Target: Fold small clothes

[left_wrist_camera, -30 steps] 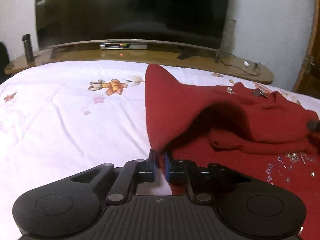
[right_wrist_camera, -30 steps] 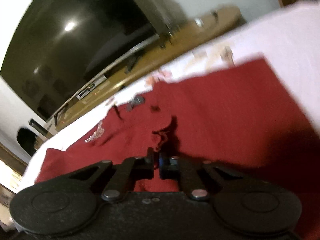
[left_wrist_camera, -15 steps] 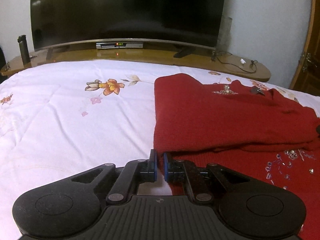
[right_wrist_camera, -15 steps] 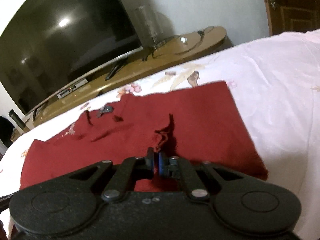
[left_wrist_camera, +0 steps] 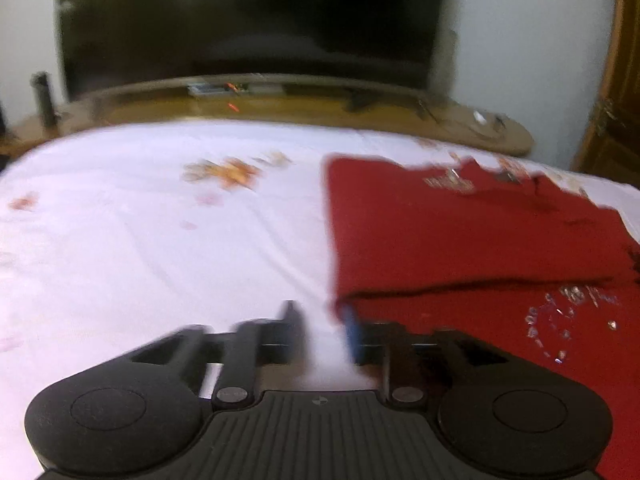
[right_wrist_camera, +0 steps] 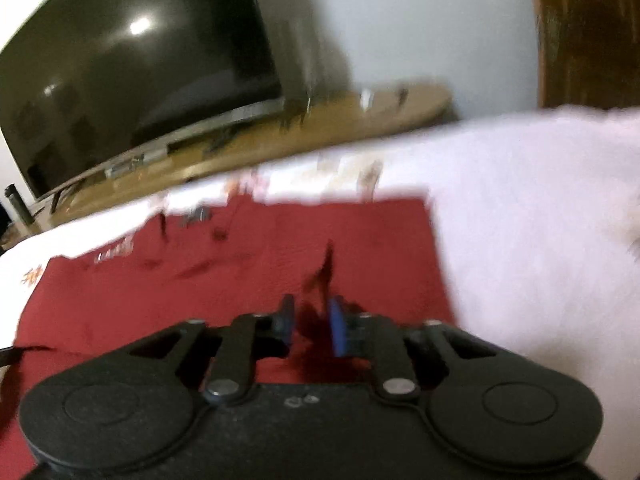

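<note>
Both claws, shut on cloth half a second ago, now gape empty: left claw [left_wrist_camera: 322,320] at the fold's near corner, right claw [right_wrist_camera: 311,322] over the red sweater [left_wrist_camera: 460,236], which lies doubled flat on the bed [left_wrist_camera: 140,240] — first fold apparently set.

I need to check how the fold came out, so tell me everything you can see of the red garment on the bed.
The red garment is a dark red knit-looking top lying flat on the white floral bedspread. A top layer is folded over it, its near edge crossing the lower layer, where silvery sequin-like decorations show. Small embellishments sit near the far edge, toward the TV. The left claw stands open at its near left corner; the right claw stands open over a crease. Blur hides whether either touches it.
</note>
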Tool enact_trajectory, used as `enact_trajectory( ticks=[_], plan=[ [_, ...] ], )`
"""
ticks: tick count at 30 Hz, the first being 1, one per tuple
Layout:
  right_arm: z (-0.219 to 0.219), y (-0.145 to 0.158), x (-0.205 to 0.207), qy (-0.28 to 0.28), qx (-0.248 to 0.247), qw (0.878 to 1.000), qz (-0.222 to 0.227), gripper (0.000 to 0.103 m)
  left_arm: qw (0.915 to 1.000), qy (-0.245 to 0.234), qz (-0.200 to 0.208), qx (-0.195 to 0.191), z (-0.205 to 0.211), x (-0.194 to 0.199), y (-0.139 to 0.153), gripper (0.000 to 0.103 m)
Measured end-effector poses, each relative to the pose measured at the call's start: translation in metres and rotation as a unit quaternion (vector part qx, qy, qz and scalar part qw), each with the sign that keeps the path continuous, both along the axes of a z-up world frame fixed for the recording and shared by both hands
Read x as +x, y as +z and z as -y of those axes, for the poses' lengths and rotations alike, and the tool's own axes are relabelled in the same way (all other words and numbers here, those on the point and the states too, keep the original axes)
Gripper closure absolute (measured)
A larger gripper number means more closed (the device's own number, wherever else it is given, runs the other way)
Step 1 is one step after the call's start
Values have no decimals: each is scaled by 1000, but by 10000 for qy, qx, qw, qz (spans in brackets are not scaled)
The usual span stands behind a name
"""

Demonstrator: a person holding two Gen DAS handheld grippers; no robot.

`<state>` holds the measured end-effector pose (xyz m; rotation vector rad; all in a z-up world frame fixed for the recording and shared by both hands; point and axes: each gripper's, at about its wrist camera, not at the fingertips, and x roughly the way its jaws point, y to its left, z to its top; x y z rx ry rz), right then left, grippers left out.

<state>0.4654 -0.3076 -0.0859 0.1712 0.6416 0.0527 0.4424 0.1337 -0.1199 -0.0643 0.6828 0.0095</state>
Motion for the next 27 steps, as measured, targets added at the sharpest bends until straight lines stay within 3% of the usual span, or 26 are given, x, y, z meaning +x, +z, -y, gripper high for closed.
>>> enact_trajectory(
  ticks=[3,7,10,14,17,19,20,21,23,24,25,27],
  plan=[
    [-6,15,-7,546,70,9981,261,86,9990,-5,411,-187,2,-1,18,68],
    [-52,8,22,1253,-119,9919,169,86,9944,-892,568,59,64,48,26,68],
    [-82,-5,45,1545,-276,9876,69,86,9909,-1211,566,171,99,83,13,68],
    [-106,-20,59,1944,-496,9796,91,88,9879,-1294,491,707,117,111,-17,67],
    [-83,-31,63,1390,-860,9864,149,92,9938,-984,473,210,94,118,-19,63],
    [-45,-34,68,874,-389,9954,83,103,9962,-750,430,-98,81,121,-23,63],
    [-34,-34,69,772,-185,9968,35,103,9963,-729,405,-212,77,123,-24,63],
    [-30,-34,70,785,-129,9968,-2,103,9963,-738,390,-186,78,123,-24,63],
    [-40,-31,69,919,-475,9946,-20,103,9967,-719,387,26,86,119,-17,63],
    [-45,-26,66,941,-562,9940,-17,98,9953,-802,520,149,93,109,-8,63],
    [-48,-19,58,982,-513,9938,112,82,9932,-942,677,128,100,99,-2,63],
    [-54,-7,40,1180,-347,9916,405,79,9886,-1275,792,-61,115,78,7,63]
  ],
)
